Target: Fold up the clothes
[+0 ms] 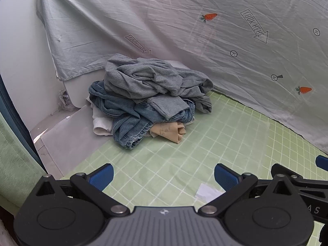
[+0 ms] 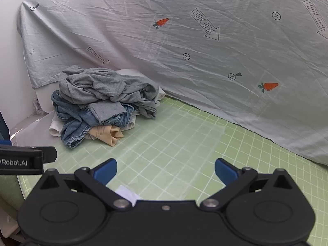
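Hovering wide open and empty over the green mat (image 1: 205, 143): left gripper (image 1: 163, 177), right gripper (image 2: 165, 171). Not yet started; pile (image 1: 147, 98) lying far left, untouched. Next, probably reaching for the grey top (image 1: 143, 75) uppermost.

This looks like a makeshift recording corner in a home rather than a lab: a pale grey bedsheet (image 2: 205, 57) printed with carrots (image 2: 270, 86) and "LOOK HERE" arrows is draped as a backdrop. The work surface is covered by a green cloth with a white grid (image 1: 205, 143), laid over white sheeting (image 1: 67, 131). A heap of unfolded laundry (image 1: 147, 96), jeans and grey knitwear, sits on it against a plain white wall (image 1: 18, 47).
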A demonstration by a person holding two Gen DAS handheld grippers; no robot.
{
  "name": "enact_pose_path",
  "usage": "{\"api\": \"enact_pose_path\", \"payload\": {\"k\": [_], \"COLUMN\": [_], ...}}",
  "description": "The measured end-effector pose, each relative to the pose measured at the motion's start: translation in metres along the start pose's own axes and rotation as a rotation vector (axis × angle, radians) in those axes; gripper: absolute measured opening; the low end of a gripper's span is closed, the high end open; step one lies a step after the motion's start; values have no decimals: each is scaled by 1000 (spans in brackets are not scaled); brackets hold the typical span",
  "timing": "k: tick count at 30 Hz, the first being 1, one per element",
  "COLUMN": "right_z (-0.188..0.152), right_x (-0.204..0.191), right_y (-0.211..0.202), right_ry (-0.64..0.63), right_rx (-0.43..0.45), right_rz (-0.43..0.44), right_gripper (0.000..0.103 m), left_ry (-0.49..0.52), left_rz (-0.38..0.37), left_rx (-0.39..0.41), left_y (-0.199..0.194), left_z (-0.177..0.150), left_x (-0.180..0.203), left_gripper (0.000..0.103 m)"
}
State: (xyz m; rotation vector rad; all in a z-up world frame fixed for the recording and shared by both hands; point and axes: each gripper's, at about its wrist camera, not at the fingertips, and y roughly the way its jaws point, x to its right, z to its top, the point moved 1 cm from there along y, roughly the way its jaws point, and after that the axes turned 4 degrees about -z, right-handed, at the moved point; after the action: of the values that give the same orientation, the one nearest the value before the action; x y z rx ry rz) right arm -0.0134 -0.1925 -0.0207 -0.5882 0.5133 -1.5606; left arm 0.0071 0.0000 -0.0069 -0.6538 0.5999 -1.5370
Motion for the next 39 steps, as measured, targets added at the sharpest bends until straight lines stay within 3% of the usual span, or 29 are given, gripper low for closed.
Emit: {"api": "enact_pose_path", "payload": {"k": [39], "right_z": [-3], "right_x": [3], "right_y": [-4], "right_ry": [16], "right_rx": [-9], "right_rz": [-5], "right_gripper": [103], "left_ry": [3], "left_rz": [7], "left_rx": [-5], "left_y": [-3], "left_z": [-2], "left_x": [-4], "left_gripper": [103]}}
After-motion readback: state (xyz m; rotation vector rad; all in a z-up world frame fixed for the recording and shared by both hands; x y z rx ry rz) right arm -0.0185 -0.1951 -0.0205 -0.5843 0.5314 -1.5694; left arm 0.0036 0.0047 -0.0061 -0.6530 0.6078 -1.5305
